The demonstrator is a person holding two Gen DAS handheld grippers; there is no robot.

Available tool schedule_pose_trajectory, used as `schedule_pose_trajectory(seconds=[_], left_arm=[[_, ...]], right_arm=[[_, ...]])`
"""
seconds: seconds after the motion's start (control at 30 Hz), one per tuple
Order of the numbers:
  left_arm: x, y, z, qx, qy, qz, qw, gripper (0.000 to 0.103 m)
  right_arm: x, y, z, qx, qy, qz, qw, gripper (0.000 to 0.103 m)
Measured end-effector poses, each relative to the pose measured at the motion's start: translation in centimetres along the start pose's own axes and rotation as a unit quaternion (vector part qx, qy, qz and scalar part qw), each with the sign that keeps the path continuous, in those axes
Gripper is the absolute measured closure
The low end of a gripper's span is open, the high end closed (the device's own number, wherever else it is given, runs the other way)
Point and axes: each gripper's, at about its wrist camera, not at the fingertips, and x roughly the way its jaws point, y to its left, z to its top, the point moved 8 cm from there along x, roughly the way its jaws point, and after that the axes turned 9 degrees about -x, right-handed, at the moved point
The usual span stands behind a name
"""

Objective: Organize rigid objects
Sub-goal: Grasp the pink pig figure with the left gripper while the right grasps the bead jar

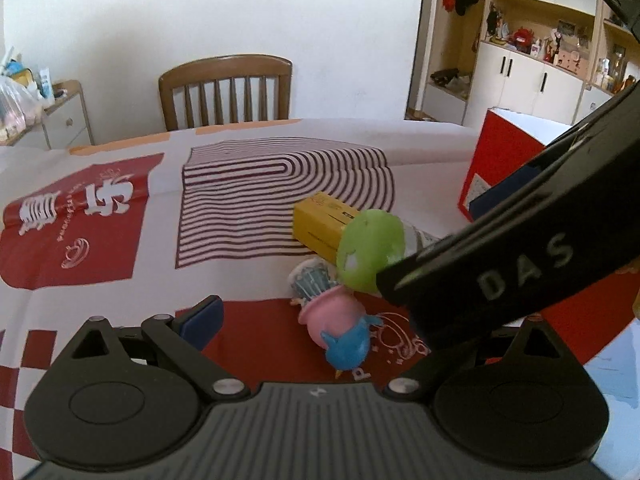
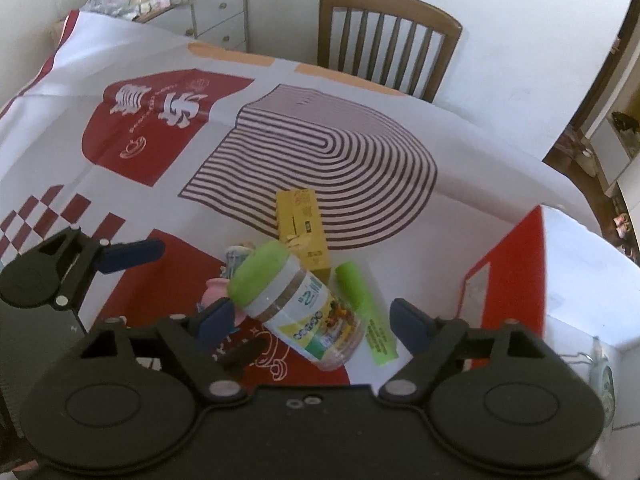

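A clear jar with a green lid [image 2: 304,304] lies on its side on the table, lid to the upper left; it shows in the left wrist view [image 1: 370,250] too. My right gripper [image 2: 316,322] is open, its blue pads either side of the jar without touching it. A yellow box [image 2: 302,232] lies behind the jar. A green marker [image 2: 366,312] lies right of it. A pink and blue toy figure [image 1: 340,324] lies in front of my left gripper [image 1: 320,320], which is open and empty; the right gripper's body hides its right finger.
A red and white box [image 2: 508,264] stands at the right of the table, also in the left wrist view [image 1: 500,160]. A wooden chair [image 2: 384,36] stands behind the table. The patterned tablecloth [image 2: 160,120] covers the table.
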Motion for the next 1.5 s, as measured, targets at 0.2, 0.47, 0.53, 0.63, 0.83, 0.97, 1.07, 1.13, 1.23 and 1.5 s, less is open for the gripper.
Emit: schedule_pose_trajectory(seconds=[0.2, 0.47, 0.53, 0.63, 0.83, 0.97, 1.07, 1.13, 1.23, 1.5], left_arm=[[0.7, -0.4, -0.2, 0.018, 0.003, -0.007, 0.9998, 0.016], [1.4, -0.5, -0.5, 0.033, 0.01, -0.009, 0.9994, 0.038], [1.3, -0.5, -0.6, 0.035, 0.009, -0.006, 0.9993, 0.042], [1.1, -0.3, -0.5, 0.03, 0.011, -0.005, 0.9995, 0.057], [0.8, 0.1, -0.4, 0.017, 0.018, -0.009, 0.9996, 0.066], [0.6, 0.2, -0.3, 0.01, 0.022, -0.01, 0.9997, 0.066], [0.3, 0.7, -0.2, 0.0, 0.027, -0.008, 0.9996, 0.066], [0.0, 1.1, -0.3, -0.005, 0.031, -0.009, 0.9995, 0.066], [-0.7, 1.5, -0.6, -0.008, 0.031, -0.005, 0.9995, 0.067], [-1.8, 2.5, -0.8, -0.02, 0.028, 0.0, 0.9994, 0.067]], right_arm=[[1.0, 0.2, 0.2, -0.015, 0.005, 0.009, 1.0, 0.024], [1.9, 0.5, 0.8, -0.035, 0.003, 0.014, 0.999, 0.036], [2.0, 0.7, 0.8, -0.035, 0.002, 0.017, 0.999, 0.044], [2.0, 0.8, 0.9, -0.034, 0.0, 0.014, 0.999, 0.046], [1.7, 0.8, 0.6, -0.026, 0.004, 0.009, 1.0, 0.066], [1.1, 0.9, 0.4, -0.018, -0.003, 0.004, 1.0, 0.071], [-0.1, 0.8, 0.6, -0.003, -0.022, 0.009, 1.0, 0.102], [-0.4, 0.9, 0.6, -0.004, -0.019, 0.011, 1.0, 0.103], [-0.2, 1.7, 0.6, -0.048, -0.011, 0.0, 0.999, 0.087], [1.4, 1.1, 0.2, -0.04, 0.001, -0.002, 0.999, 0.048]])
